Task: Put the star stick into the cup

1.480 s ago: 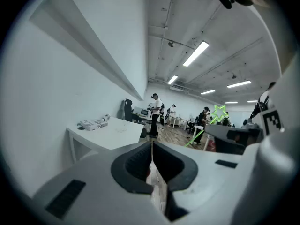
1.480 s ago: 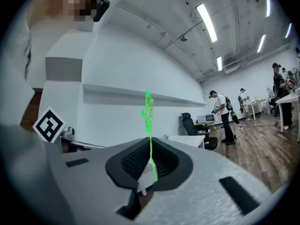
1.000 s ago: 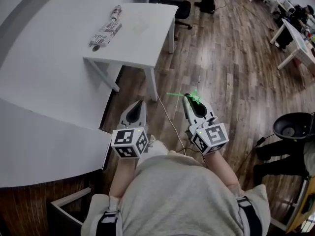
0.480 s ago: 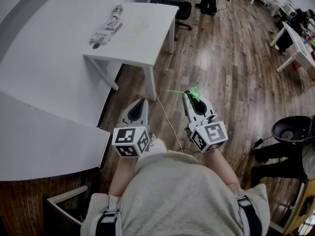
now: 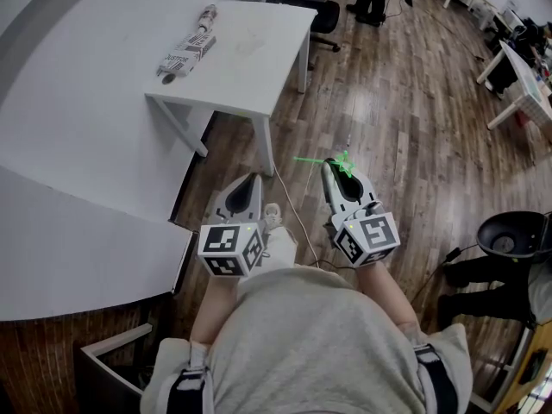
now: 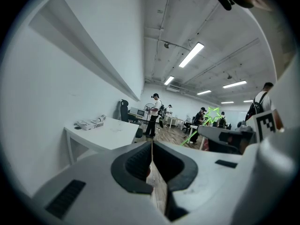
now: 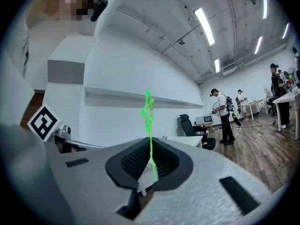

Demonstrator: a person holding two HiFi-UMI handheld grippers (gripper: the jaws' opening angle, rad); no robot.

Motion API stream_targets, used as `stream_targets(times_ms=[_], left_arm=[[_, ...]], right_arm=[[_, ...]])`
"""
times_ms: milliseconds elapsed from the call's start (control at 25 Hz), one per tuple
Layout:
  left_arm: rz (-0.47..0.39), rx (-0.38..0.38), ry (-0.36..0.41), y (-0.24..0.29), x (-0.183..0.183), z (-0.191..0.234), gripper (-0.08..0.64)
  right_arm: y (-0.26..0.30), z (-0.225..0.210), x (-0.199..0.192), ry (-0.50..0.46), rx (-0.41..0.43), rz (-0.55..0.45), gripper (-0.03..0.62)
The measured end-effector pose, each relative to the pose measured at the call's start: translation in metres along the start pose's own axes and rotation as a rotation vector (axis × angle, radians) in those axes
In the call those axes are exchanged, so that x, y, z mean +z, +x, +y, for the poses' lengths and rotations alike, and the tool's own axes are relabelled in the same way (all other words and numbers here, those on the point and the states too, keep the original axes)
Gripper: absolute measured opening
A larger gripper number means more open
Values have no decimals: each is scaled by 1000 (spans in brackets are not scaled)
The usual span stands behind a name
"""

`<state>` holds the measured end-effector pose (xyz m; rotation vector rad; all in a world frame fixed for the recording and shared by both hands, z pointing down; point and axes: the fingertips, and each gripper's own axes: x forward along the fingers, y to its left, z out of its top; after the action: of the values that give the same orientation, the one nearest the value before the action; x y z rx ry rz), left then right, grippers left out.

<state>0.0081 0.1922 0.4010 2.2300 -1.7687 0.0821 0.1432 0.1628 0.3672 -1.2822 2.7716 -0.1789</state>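
While left claw (image 5: 249,180) sits closed, empty, right claw (image 5: 329,166) grips one green star stick (image 5: 344,164); one white table (image 5: 250,54) ahead.

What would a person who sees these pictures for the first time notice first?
The bright green star stick stands out most: the right hand-held gripper grips it above the wooden floor. The left hand-held gripper beside it is closed and empty. Farther ahead, a white table carries a black-and-white patterned item lying near its left edge.
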Motion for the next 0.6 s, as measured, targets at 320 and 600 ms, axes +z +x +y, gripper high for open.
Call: stream_targets(times_ms=[320, 600], left_arm=[[15, -10, 9, 38, 4, 10, 9], [22, -17, 24, 90, 14, 30, 9]], right_arm=[[29, -27, -1, 11, -17, 4, 11], [78, -56, -1, 22, -22, 13, 11]])
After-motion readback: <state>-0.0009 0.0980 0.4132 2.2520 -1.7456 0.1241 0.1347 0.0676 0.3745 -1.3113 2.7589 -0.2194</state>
